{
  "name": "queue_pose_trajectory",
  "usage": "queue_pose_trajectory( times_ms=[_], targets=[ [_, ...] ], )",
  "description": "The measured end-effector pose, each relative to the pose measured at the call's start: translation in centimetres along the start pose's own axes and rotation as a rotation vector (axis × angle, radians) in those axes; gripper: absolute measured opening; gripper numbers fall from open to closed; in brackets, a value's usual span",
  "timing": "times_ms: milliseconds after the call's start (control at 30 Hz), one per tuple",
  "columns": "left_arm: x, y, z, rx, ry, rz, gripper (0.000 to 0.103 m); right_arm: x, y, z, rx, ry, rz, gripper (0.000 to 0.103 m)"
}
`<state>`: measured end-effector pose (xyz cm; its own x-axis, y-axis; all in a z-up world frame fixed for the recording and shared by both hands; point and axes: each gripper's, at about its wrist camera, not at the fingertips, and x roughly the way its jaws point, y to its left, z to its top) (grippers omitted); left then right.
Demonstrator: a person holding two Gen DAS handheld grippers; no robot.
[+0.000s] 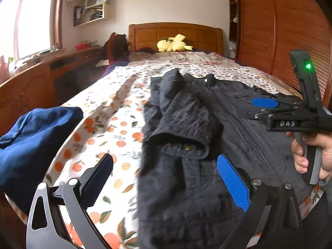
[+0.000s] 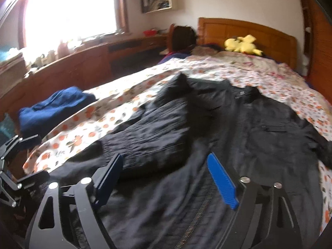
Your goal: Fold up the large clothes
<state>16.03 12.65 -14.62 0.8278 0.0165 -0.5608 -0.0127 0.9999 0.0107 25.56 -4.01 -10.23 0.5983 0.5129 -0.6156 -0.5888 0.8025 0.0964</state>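
Observation:
A black zip-up jacket (image 1: 186,114) (image 2: 228,124) lies front up on the floral bedsheet (image 1: 108,108), collar toward the headboard. Its left sleeve is folded across the chest, cuff toward me. My left gripper (image 1: 165,159) stands open just above the jacket's lower left part; its left finger is over bare sheet and its blue pad over the cloth, and neither presses on anything. My right gripper (image 2: 165,157) is open over the hem near the zipper, with nothing pinched. The left wrist view shows it from the side (image 1: 257,109), held by a hand (image 1: 311,151).
A folded blue garment (image 1: 35,141) (image 2: 56,108) sits at the bed's left edge. A yellow plush toy (image 1: 173,44) lies by the wooden headboard (image 1: 176,31). A wooden desk (image 1: 31,87) runs along the left, and a slatted wardrobe (image 1: 280,31) stands on the right.

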Motion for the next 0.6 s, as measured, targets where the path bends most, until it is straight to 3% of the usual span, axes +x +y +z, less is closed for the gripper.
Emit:
queue_pose_trajectory(
  times_ms=[200,433,533,600],
  targets=[
    [-1.2,1.9,-1.1,-0.011,-0.009,0.034,0.101,3.1,3.6,-0.4,-0.081,0.076,0.07,0.068],
    [-2.2,3.2,-2.0,-0.011,-0.005,0.05,0.101,6.0,6.4,-1.1,-0.165,0.167,0.09,0.053],
    [-2.5,3.2,-2.0,-0.004,-0.008,0.057,0.101,6.4,6.7,-1.3,-0.185,0.184,0.071,0.039],
    [-2.6,3.1,-1.9,-0.002,-0.011,0.058,0.101,6.5,6.6,-1.4,-0.183,0.186,0.067,0.016]
  ],
)
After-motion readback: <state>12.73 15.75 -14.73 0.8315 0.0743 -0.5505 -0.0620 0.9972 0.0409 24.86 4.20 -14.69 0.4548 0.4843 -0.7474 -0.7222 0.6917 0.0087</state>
